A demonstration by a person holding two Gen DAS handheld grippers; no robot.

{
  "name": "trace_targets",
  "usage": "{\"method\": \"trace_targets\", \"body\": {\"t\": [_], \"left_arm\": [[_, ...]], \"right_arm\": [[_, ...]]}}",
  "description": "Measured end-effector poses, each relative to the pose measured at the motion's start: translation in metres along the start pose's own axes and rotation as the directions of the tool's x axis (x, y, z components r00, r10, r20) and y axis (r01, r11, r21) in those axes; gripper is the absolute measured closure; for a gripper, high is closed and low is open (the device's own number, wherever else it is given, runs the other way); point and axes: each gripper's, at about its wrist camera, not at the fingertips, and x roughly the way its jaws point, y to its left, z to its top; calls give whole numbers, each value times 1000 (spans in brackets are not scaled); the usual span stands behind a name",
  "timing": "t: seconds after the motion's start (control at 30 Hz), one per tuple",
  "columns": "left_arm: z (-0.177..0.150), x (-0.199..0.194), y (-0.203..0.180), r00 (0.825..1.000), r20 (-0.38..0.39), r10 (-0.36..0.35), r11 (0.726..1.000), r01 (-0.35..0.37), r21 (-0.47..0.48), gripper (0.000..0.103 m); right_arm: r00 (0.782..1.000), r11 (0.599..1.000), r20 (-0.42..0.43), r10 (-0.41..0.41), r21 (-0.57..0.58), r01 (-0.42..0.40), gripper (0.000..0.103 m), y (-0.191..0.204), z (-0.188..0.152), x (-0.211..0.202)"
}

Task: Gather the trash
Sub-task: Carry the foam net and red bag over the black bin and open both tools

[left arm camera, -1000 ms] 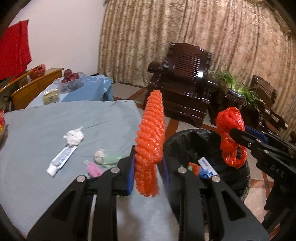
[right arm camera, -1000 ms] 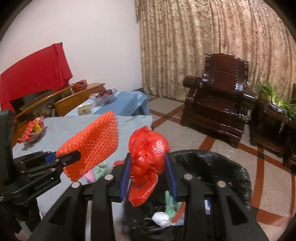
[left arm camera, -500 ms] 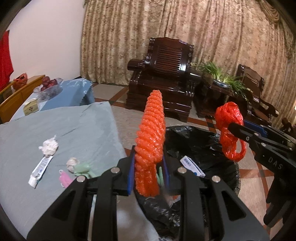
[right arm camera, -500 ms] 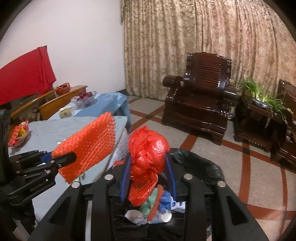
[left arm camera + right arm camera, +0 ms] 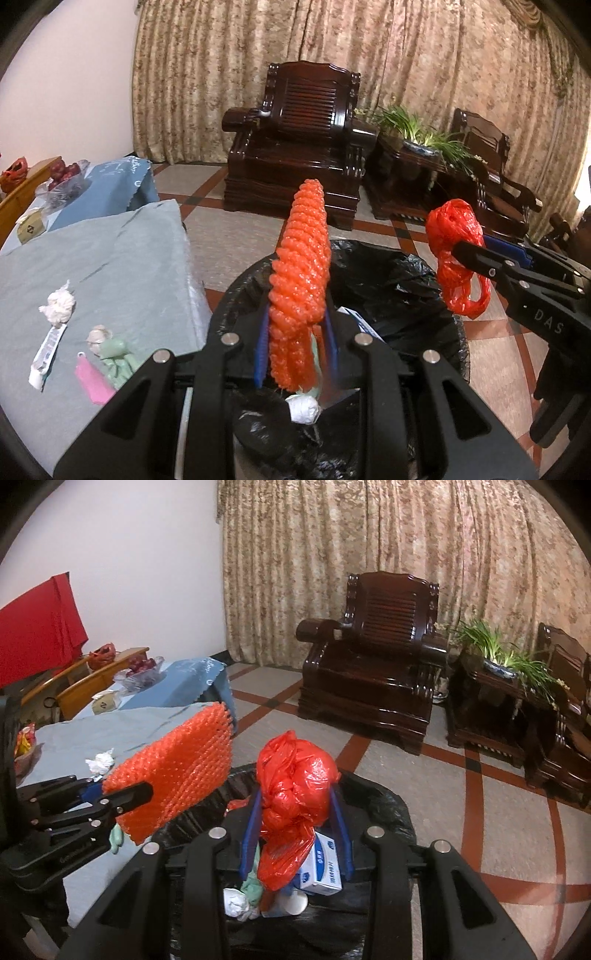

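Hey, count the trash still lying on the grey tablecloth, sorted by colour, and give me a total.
White: 3, a crumpled tissue, a flat tube wrapper and a small wad
Green: 1, a pale green scrap
Pink: 1, a pink wrapper
Total: 5 on the grey tablecloth

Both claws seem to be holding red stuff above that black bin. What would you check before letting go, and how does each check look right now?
1. Left gripper grips the orange foam net: ok.
2. Right gripper grips the red plastic bag: ok.
3. Net is above the trash bin opening: ok.
4. Bag is above the opening: ok.
5. Bin has room left: cannot tell; a white box and wads already lie inside.
6. Table litter is all collected: not ok; a toothpaste tube and a pink wrapper remain.
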Motion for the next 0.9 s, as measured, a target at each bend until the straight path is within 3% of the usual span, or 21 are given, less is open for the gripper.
{"method": "trace_targets", "body": {"t": [0.47, 0.57, 0.63, 0.67, 0.77, 0.9], "left_arm": [[0, 32, -11, 999, -27, -30, 1000, 30, 7, 79], [-1, 35, -9, 999, -33, -43, 999, 43, -1, 72], [-1, 37, -6, 997, -41, -59, 998, 58, -16, 59], [-2, 37, -4, 997, -45, -62, 998, 61, -23, 57], [-4, 37, 1, 997, -50, -59, 998, 57, -32, 48], [-7, 28, 13, 999, -32, -36, 998, 34, -46, 28]], "right_arm": [[999, 999, -40, -33, 24, 34, 67, -20, -12, 25], [998, 999, -49, -34, 26, 35, 62, -22, -15, 29], [998, 999, -50, -40, 20, 41, 55, -22, -17, 32], [997, 999, -55, -51, 16, 52, 52, -23, -18, 33], [996, 998, -52, -66, 17, 67, 33, -24, -22, 32], [996, 996, -26, -81, 20, 81, 7, -22, -25, 25]]}}
